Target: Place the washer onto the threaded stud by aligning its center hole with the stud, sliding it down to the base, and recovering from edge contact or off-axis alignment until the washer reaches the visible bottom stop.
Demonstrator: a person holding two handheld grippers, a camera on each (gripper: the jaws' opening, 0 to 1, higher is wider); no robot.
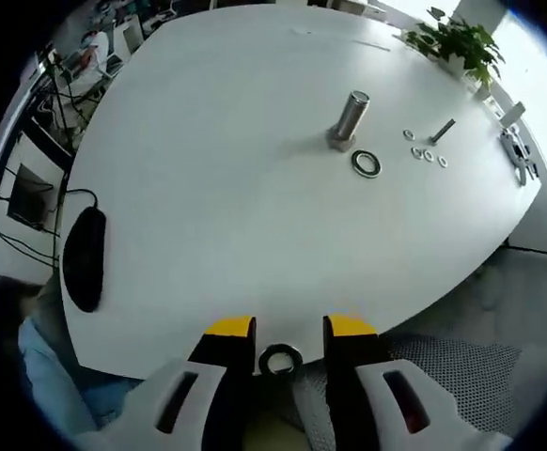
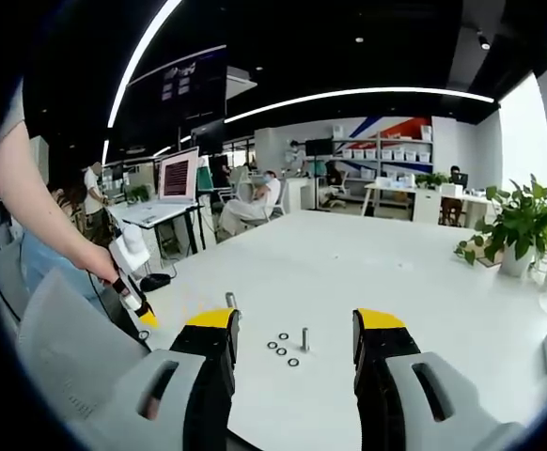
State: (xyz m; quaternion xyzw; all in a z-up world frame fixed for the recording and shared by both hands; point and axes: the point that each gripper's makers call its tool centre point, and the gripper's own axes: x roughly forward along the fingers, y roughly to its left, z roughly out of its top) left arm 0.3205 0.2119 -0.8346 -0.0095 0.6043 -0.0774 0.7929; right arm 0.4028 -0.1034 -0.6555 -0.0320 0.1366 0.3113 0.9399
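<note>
- Whether the washer [image 1: 279, 360] is pinched or merely framed by the left gripper [image 1: 290, 340] cannot be told; a small gap is seen on either side of the ring between the yellow-tipped jaws, which stand only a little wider than it.
- The washer's lower edge is partly cut off by the gripper body in the left gripper view.
- The stud [image 1: 351, 119] is seen upright on the white worktop [image 1: 217, 207], well apart from the held washer; its threads are too small to be made out.
- A larger dark ring [image 1: 366, 163] is noted flat on the worktop just beside the stud's base.
- Four small washers [image 1: 428, 154] and a bolt [image 1: 442, 131] are seen further right; a metal tool [image 1: 518, 155] near the worktop edge is too distorted to identify.
- A dark oval object [image 1: 85, 257] lies at the left edge of the worktop, with a cable running to it.
- The right gripper [image 2: 294, 331] is held level above the near edge of the worktop, jaws wide apart with nothing between them.
- In the right gripper view a bare forearm slopes down to a hand [image 2: 100, 263] holding the other gripper [image 2: 137, 303] at the left.
- A potted plant [image 2: 518, 225] and a wide office background are recorded in the right gripper view.
</note>
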